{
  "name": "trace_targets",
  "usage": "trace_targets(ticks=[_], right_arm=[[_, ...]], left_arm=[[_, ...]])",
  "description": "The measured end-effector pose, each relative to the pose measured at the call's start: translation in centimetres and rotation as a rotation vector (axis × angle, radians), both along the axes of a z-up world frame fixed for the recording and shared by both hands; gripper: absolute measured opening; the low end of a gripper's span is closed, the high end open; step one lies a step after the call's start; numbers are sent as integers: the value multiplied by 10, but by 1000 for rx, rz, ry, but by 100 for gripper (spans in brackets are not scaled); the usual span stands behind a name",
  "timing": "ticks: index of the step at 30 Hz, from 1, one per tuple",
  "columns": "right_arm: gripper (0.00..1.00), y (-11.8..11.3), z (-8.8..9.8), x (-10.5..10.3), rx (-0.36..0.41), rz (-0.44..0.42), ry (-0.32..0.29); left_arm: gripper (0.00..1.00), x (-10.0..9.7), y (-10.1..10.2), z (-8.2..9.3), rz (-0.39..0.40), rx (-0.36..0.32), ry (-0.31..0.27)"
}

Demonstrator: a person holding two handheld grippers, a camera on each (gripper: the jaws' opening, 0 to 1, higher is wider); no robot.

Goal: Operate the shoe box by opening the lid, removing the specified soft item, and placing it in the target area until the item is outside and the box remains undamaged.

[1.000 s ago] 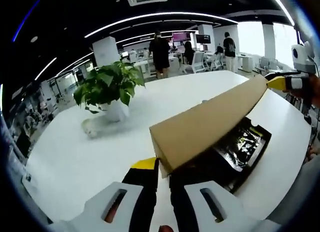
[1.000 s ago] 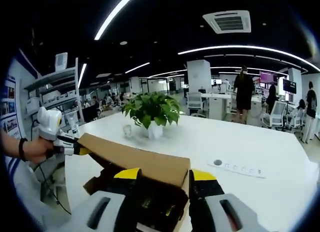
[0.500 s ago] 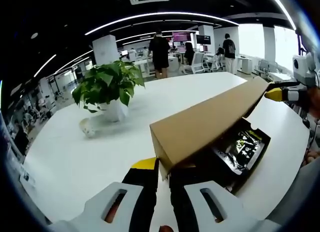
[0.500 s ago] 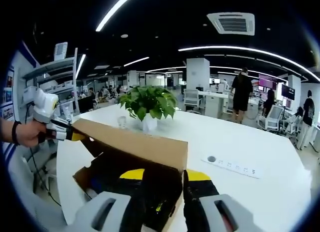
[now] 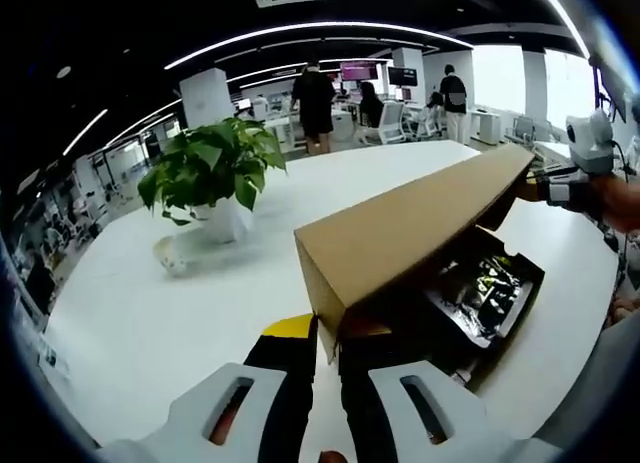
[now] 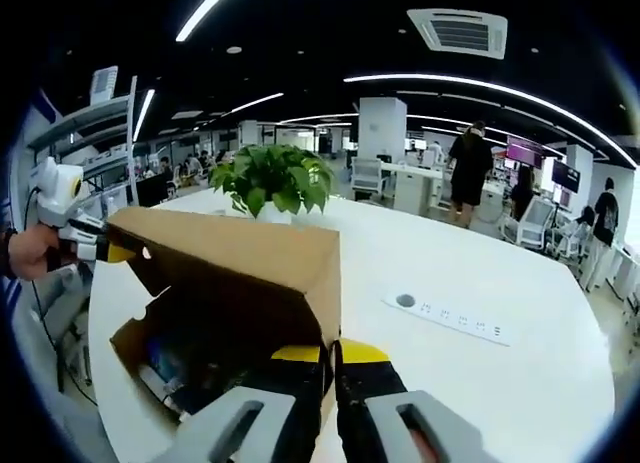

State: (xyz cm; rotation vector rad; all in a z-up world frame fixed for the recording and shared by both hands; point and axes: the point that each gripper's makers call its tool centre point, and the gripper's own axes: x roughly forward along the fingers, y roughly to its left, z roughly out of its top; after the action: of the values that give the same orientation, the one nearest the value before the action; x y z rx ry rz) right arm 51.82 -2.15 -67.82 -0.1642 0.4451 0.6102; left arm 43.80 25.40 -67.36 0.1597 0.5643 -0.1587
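One shoe box (image 5: 470,303) is seen on the white worktop (image 5: 150,313), its base open and dark inside, with black, glossy contents (image 5: 490,288) bearing small yellow-green marks; what these contents are cannot be told. One cardboard lid (image 5: 410,233) is held raised and tilted above the box, its long brown side turned toward the left gripper view.

Two grippers are counted, one at each end of the lid. The left gripper (image 5: 322,335) is seen with its jaws drawn nearly together on the near corner of the lid, a thin edge of cardboard being pinched between the black, yellow-tipped fingers (image 5: 290,328). The right gripper (image 6: 330,355) is seen likewise, its jaws closed to a narrow slit on the opposite corner of the lid (image 6: 235,258), whose underside hangs over the open box (image 6: 180,358). In the left gripper view the right gripper is seen at the far end of the lid, held in a hand (image 5: 620,198) just beside the box. In the right gripper view the left gripper is seen at the far end of the lid, gripped by a hand (image 6: 30,253).

One potted plant (image 5: 215,173) stands on the worktop beyond the box, well apart from it. One white power strip (image 6: 445,315) lies on the worktop beside the box. Several people (image 5: 318,93) stand far behind the plant.
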Motion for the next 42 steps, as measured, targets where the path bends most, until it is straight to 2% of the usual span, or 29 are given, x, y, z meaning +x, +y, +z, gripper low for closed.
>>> trace_targets(ticks=[8, 27, 42], right_arm=[[0, 2, -5, 8, -15, 16, 14], [0, 7, -20, 28, -40, 34, 38], [0, 11, -31, 46, -42, 39, 67]], left_arm=[[5, 6, 4, -13, -34, -2, 30], [4, 19, 7, -40, -24, -20, 107], [4, 31, 11, -45, -15, -49, 109]])
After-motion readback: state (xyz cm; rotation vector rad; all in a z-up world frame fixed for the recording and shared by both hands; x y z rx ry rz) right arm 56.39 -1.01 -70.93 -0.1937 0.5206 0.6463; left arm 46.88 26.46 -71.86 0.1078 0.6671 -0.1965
